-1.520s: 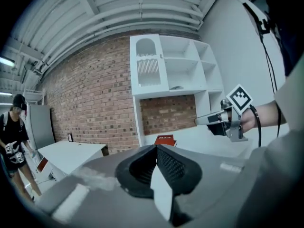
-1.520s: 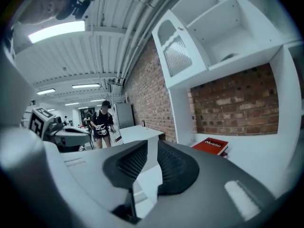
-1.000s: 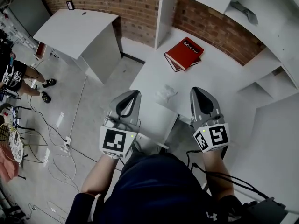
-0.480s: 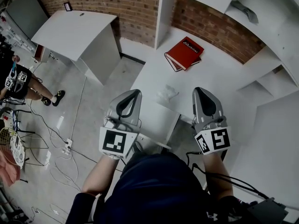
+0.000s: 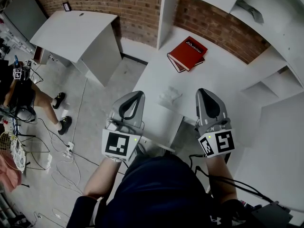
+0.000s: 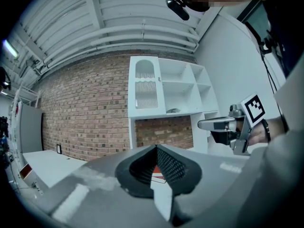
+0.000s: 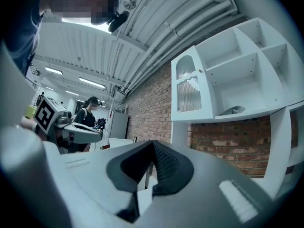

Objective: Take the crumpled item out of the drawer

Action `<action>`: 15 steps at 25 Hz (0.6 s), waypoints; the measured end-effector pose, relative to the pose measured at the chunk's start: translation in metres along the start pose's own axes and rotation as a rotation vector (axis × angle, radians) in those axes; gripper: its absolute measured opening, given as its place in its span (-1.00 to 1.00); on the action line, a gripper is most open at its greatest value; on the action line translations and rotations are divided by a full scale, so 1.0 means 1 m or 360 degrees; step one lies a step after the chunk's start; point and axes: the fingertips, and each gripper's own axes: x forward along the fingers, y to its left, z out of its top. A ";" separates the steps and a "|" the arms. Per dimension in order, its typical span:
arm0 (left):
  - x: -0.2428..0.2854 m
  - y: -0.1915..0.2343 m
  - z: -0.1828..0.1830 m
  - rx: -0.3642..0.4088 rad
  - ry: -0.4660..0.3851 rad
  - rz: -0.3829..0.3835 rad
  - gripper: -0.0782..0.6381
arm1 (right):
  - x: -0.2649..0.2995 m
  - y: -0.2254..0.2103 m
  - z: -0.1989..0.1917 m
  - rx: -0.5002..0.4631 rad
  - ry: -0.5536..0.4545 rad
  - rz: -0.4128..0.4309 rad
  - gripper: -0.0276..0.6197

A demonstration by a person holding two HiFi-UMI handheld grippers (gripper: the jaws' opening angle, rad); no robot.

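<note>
Starting at the far left of the head view, a person (image 5: 18, 91) stands on the floor well left of the white desk (image 5: 223, 75), with loose cables (image 5: 61, 151) on the floor nearby. A white side table (image 5: 76, 30) stands against the brick wall (image 5: 128, 4), also left of the desk.

The left gripper (image 5: 137, 94) is held level at the desk's front left corner. Its own view shows the left gripper's (image 6: 156, 148) jaws clenched tip to tip, with nothing between them.

The drawer (image 5: 159, 125) projects from the desk's front edge, between the two grippers. The crumpled item (image 5: 170, 95), white, appears to lie on the desk top just behind the drawer, clear of both grippers.

The red book (image 5: 188, 54) lies flat toward the back of the desk, near the wall.

The right gripper (image 5: 202, 92) is held level over the desk's front edge, right of the drawer. Its own view shows the right gripper's (image 7: 153, 142) jaws pressed together and empty.

The white shelf unit (image 5: 268, 30) rises at the back and right side of the desk.
</note>
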 end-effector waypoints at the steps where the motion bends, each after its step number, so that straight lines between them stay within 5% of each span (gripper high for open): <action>1: 0.001 0.000 0.000 0.0000 0.0002 -0.0001 -0.77 | 0.000 0.000 -0.001 0.0004 0.0004 0.0000 -0.91; 15: 0.018 0.000 -0.009 0.0002 0.0041 -0.0032 -0.77 | 0.006 -0.007 -0.013 0.0020 0.0043 0.0004 -0.91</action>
